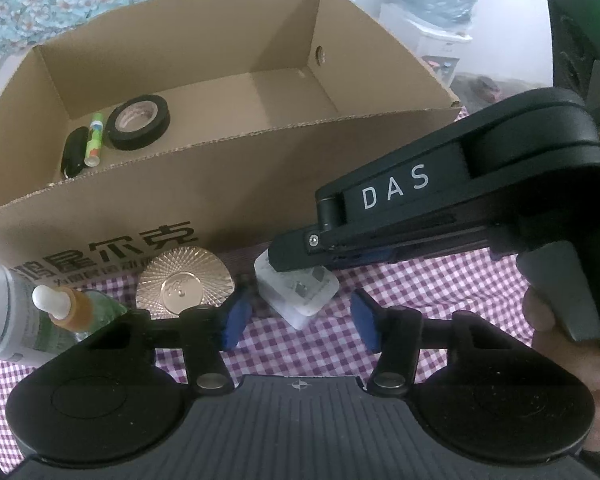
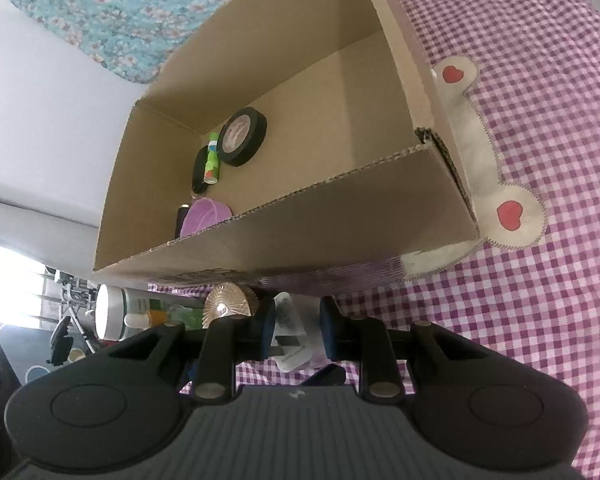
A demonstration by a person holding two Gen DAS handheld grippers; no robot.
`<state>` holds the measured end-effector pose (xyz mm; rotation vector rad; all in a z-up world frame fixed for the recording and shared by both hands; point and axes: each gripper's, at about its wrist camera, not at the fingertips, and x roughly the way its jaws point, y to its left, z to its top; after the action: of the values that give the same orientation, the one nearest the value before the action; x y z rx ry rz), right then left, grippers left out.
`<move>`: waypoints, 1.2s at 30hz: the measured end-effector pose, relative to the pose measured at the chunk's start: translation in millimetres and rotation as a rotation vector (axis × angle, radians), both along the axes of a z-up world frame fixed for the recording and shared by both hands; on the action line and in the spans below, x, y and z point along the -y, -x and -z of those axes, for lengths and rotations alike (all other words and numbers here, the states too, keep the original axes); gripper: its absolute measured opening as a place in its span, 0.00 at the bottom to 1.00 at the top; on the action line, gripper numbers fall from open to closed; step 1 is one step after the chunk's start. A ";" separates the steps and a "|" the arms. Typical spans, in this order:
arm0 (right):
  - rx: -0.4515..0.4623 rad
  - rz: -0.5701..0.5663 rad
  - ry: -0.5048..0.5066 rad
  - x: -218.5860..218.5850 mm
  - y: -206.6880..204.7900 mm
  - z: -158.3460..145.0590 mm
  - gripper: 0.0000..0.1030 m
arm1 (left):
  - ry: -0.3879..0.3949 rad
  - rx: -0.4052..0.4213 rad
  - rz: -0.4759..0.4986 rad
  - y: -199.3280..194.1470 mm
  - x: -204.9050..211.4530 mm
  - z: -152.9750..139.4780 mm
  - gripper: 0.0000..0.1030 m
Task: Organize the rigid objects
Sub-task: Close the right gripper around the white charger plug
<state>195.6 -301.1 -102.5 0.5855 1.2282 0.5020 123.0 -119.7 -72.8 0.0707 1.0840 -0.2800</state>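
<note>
**Both tongs at the white plug**

Left wrist: left tongs (image 1: 300, 320) stand spread just short of the white plug (image 1: 300, 296) on the checked table (image 1: 440, 280), beside the cardboard box (image 1: 220, 184).

Right wrist: right tongs (image 2: 296, 326) pinch that plug (image 2: 288, 332).

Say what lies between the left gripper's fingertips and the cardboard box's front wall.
The white plug adapter, with the right gripper closed around it, over the checked cloth; the left wrist view shows it.
</note>
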 end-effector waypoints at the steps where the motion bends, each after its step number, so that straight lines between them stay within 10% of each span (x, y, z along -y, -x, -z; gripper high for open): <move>1: -0.001 0.000 0.000 -0.3 0.9 -0.2 0.25 | 0.000 -0.001 0.000 -0.6 0.1 0.7 0.53; 36: -0.024 0.042 0.009 11.8 31.8 -10.1 0.27 | 0.004 -0.027 -0.014 5.6 3.0 -1.3 0.31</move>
<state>163.8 -312.9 -92.3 0.6108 1.2380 0.4548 117.4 -122.7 -71.6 0.0554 1.1104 -0.2713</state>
